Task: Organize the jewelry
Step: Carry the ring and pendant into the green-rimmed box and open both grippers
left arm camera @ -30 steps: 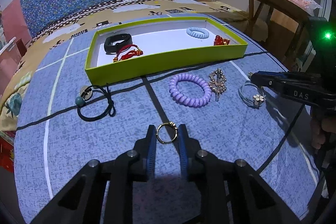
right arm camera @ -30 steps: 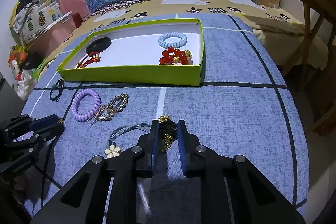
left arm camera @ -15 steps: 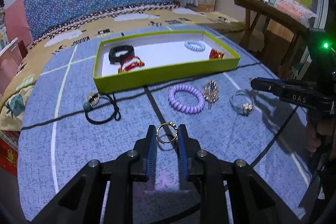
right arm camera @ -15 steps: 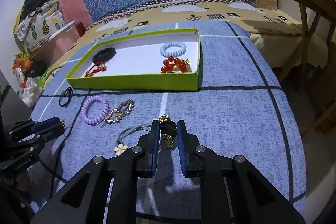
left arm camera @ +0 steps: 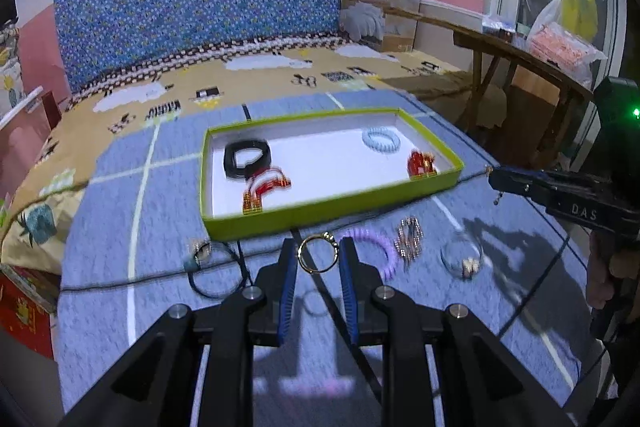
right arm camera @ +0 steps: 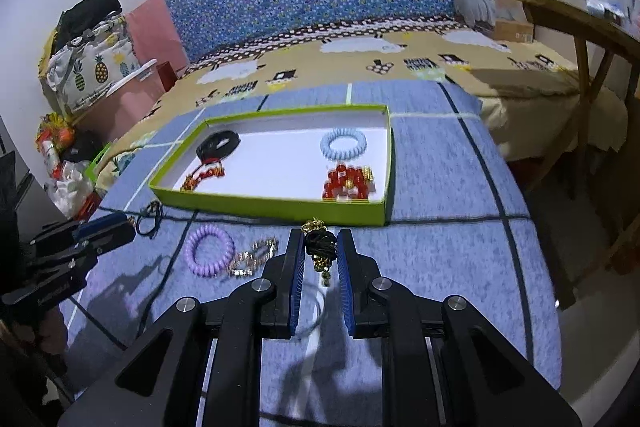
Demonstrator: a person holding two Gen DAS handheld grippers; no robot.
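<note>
My left gripper is shut on a gold ring and holds it above the blue cloth, short of the green tray. My right gripper is shut on a black and gold hair tie, also lifted in front of the tray. The tray holds a black band, a red cord bracelet, a light blue coil tie and red beads.
On the cloth lie a purple coil tie, a gold hair clip, a flower bracelet and a black cord tie. A wooden table stands at the right, a cardboard box behind.
Both grippers have risen from the cloth with their items and tilted toward the tray. The tray now appears farther and lower in both views.
</note>
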